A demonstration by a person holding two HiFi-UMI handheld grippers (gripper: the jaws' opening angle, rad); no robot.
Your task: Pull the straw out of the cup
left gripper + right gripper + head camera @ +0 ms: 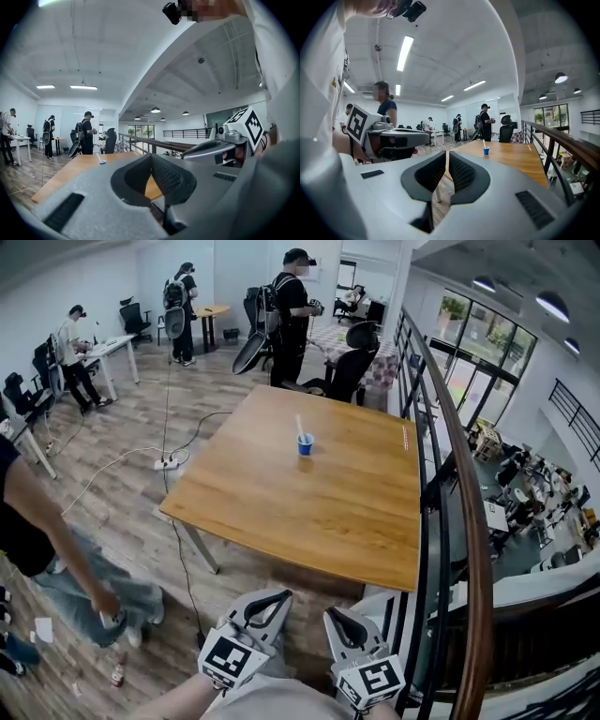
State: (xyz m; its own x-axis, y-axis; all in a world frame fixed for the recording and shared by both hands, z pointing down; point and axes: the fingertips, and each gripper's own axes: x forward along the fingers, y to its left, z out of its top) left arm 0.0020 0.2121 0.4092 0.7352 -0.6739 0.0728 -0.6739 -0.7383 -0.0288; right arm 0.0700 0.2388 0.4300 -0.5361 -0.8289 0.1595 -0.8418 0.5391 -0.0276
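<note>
Both pairs of jaws are clenched on nothing: the left gripper [151, 157] and the right gripper [446, 153] sit side by side, short of the near edge of the wooden surface [328, 512]. Well ahead, near its middle, stands one small blue cup [305, 444]. It holds one thin white straw [300, 425], its long axis near upright and its top tipped slightly left.

An open-plan office on an upper level: desks [114, 345], swivel chairs [352, 371], plank floor [112, 498], a railing [475, 521] overlooking workstations [514, 507] below.

Head view looks down; gripper views (level) share table [328, 512].
</note>
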